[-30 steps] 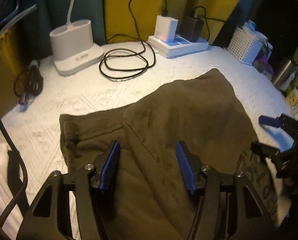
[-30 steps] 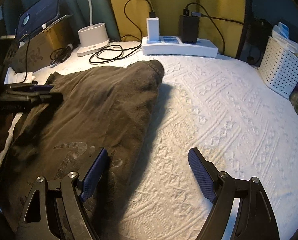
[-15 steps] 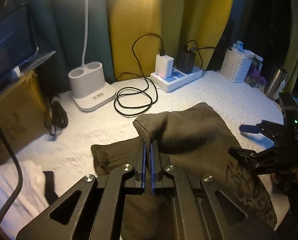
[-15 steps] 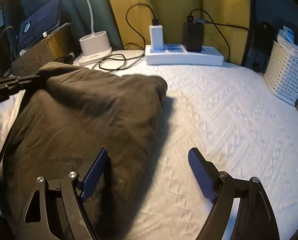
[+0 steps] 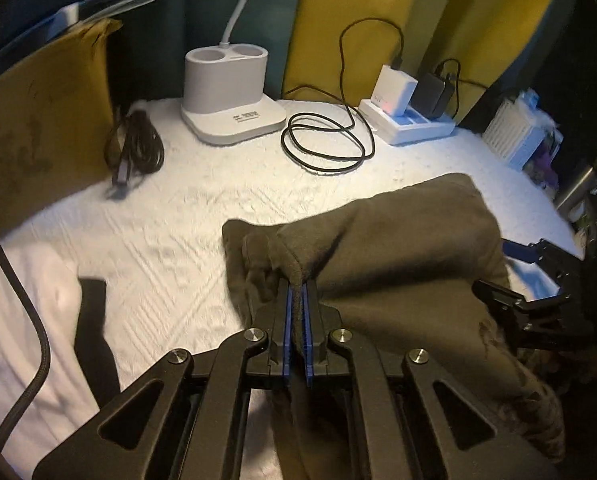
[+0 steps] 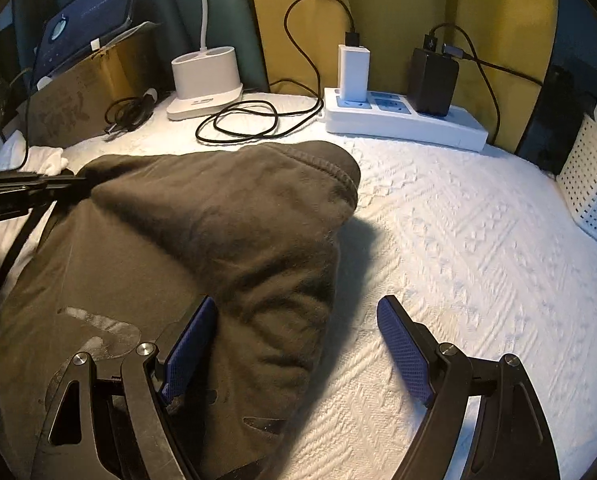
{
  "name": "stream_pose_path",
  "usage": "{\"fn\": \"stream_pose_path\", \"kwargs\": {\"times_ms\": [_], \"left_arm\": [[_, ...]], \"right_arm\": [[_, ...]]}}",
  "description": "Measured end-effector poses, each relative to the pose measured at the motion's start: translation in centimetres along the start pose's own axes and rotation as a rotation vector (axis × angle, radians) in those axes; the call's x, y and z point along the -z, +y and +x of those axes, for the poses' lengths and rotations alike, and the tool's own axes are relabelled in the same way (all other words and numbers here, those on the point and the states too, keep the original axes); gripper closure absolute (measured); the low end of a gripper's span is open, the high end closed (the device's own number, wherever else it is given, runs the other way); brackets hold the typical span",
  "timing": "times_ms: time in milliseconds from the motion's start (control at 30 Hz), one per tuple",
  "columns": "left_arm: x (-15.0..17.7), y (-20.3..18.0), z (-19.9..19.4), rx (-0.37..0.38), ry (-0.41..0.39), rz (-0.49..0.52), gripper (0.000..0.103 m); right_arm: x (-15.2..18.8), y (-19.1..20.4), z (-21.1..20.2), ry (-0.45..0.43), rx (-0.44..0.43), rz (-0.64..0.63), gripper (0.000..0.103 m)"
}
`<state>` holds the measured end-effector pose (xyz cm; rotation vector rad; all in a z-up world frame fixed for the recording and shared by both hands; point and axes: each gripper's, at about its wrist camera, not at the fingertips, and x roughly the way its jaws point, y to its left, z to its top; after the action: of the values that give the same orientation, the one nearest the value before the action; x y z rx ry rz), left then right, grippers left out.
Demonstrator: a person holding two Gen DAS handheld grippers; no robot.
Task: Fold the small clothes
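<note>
An olive-brown garment (image 5: 398, 248) lies on the white textured bedspread (image 5: 170, 232). My left gripper (image 5: 297, 292) is shut on a pinched fold of its cloth, and the fold stands up off the bed in a ridge. In the right wrist view the garment (image 6: 218, 232) fills the left half, and the left gripper (image 6: 72, 184) holds its far left corner. My right gripper (image 6: 298, 320) stands open above the garment's near right edge, its left pad over the cloth and its right pad over bare bedspread. From the left wrist, the right gripper (image 5: 494, 266) shows at the garment's right side.
At the back stand a white power strip (image 6: 402, 124) with chargers, a white lamp base (image 5: 230, 100) and a coiled black cable (image 5: 326, 144). A cardboard box (image 5: 38, 128) is at the left, a white perforated basket (image 6: 590, 184) at the right. White cloth (image 5: 18, 320) lies near left.
My left gripper went from open over the garment to shut on a fold, then drew that fold up and sideways. The right gripper stayed open and shifted slightly.
</note>
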<state>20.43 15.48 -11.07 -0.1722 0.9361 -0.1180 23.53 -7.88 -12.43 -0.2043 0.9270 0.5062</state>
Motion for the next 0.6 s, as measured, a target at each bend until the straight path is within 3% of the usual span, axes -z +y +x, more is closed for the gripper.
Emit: {"fn": "stream_pose_path", "kwargs": {"times_ms": [67,133,167,467,600], "left_arm": [[0.4,0.1,-0.8,-0.004,-0.007,-0.008,0.088],[1.2,0.3,-1.9,0.011,-0.019,-0.029,0.060],[1.5,0.3,-2.3,0.020,-0.025,-0.036,0.057],[7.2,-2.7,-5.5,0.150,0.031,-0.016,0.057],[9.3,-4.2,-5.9,0.173,0.055,-0.012,0.057]], "right_arm": [[0.0,0.0,-0.2,0.001,0.013,-0.004,0.019],[0.1,-0.1,-0.5,0.004,0.024,-0.001,0.019],[0.1,-0.1,-0.6,0.005,0.028,0.001,0.019],[1.4,-0.3,-4.3,-0.025,0.040,0.024,0.019],[2.9,0.0,-6.2,-0.032,0.035,0.030,0.019]]}}
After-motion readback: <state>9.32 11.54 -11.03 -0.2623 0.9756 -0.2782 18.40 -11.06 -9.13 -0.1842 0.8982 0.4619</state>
